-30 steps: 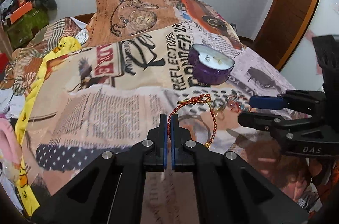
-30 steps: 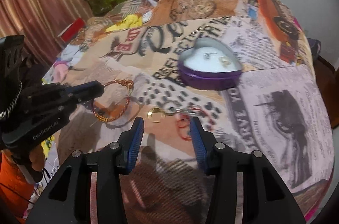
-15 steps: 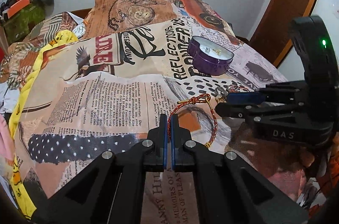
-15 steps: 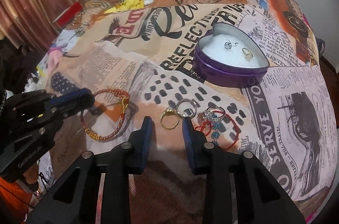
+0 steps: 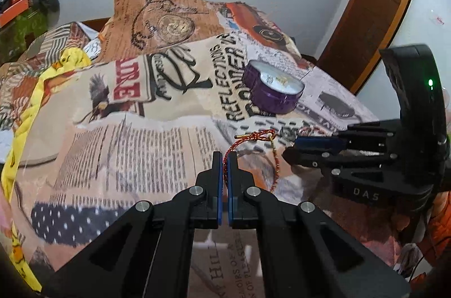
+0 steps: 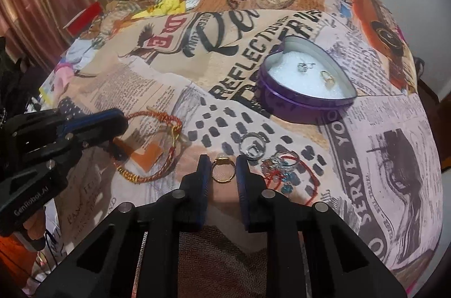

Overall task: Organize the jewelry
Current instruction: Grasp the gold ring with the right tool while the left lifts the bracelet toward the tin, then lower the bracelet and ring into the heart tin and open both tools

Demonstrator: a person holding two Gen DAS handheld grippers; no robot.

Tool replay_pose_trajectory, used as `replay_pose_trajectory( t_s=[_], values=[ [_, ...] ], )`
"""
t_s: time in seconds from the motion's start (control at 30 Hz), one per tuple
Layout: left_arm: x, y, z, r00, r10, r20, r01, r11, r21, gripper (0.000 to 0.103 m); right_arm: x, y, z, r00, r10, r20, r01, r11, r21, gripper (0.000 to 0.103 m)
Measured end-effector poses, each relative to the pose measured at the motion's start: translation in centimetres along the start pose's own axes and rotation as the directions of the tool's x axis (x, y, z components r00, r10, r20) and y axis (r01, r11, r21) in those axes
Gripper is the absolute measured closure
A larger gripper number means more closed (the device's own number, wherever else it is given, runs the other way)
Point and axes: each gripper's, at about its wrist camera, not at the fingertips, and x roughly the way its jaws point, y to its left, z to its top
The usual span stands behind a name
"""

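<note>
Right tool [image 6: 223, 167] closing around gold ring [image 6: 222, 171]; left tool [image 5: 224, 161] clamps bracelet [image 5: 248, 146]; heart tin [image 6: 307, 92] holds two pieces.

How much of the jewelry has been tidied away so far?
Early on. Two small pieces, one silver, one gold, already lie in the purple heart-shaped tin. The left gripper pinches the red-and-gold cord bracelet; the right gripper has just been closing around the gold ring. The silver ring and red-and-blue beaded tangle remain on the bedspread.
</note>
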Motion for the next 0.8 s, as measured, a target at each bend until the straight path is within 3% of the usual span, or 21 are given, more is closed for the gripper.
replay_pose_trajectory(
  t_s=[0.47,0.8],
  values=[
    [1.0,-1.5,5.9,0.994,-0.095,0.054,0.09,0.992,0.086,0.102,-4.3,-4.4,1.4,0.981,-0.151,0.126,0.122,0.97,0.21,0.086],
    [4.6,-3.9,9.7,0.994,-0.108,0.031,0.106,0.993,0.058,0.102,-5.5,-7.7,3.5,0.965,-0.172,0.196,0.129,0.969,0.211,0.086]
  ],
)
